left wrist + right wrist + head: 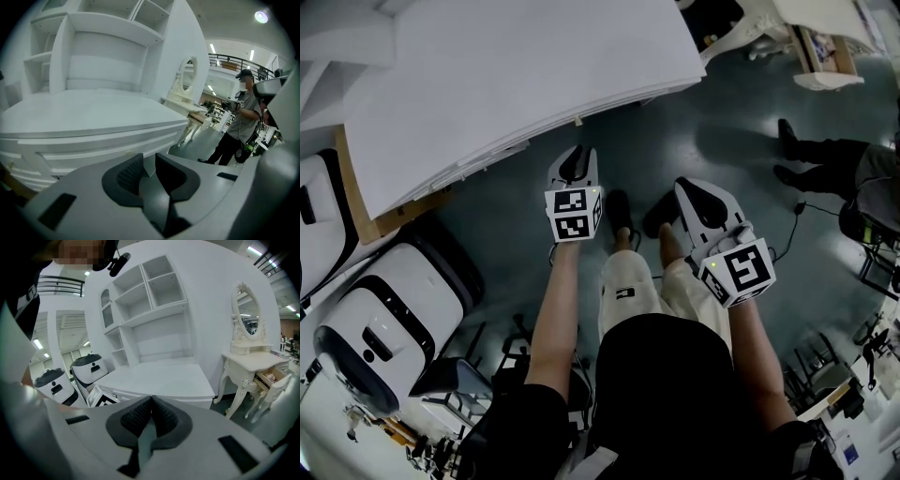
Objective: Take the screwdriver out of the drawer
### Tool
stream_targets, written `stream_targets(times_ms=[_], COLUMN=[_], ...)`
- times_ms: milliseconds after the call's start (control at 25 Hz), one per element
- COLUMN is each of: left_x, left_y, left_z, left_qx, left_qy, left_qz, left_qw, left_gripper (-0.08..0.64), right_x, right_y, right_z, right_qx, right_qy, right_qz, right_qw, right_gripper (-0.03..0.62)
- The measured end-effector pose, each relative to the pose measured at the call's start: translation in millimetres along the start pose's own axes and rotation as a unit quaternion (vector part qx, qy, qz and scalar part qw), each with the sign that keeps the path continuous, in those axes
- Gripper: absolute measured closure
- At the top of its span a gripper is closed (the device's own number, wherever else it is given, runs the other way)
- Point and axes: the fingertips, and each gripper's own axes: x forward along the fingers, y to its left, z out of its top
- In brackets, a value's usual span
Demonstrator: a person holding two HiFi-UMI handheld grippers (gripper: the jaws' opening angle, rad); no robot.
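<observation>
Jaws of left gripper point(149, 165) held apart, nothing between; jaws of right gripper point(151, 401) pressed together, empty. Both grippers poised over dark grey floor point(675, 131), open strip bounded by front edge of large white desk point(534, 75). Two white rounded machines with black trim point(384, 319) parked at left. One drawer point(271, 376) seen open on ornate white vanity table point(248, 363), well right of desk; screwdriver not made out.

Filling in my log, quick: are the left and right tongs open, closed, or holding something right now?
Left tongs: open, nothing between them.
Right tongs: closed, empty.
</observation>
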Motion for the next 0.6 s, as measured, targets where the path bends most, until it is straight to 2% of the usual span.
stream_targets(times_ms=[240,600], left_x=[26.9,59.2], left_y=[16.0,37.4], left_z=[-17.9,-25.2], left_qx=[-0.01,-0.019], left_qy=[0.015,0.022], left_qz=[0.019,0.038], left_qw=[0.9996,0.9988], left_gripper=[0.463,0.417], right_x=[7.2,13.0], right_y=[-7.4,-13.5], right_z=[-10.2,-25.1], right_qx=[0.005,0.016], right_qy=[0.013,0.03], right_qz=[-0.002,-0.005], right_qw=[1.0,0.999], right_gripper=[0.574,0.574])
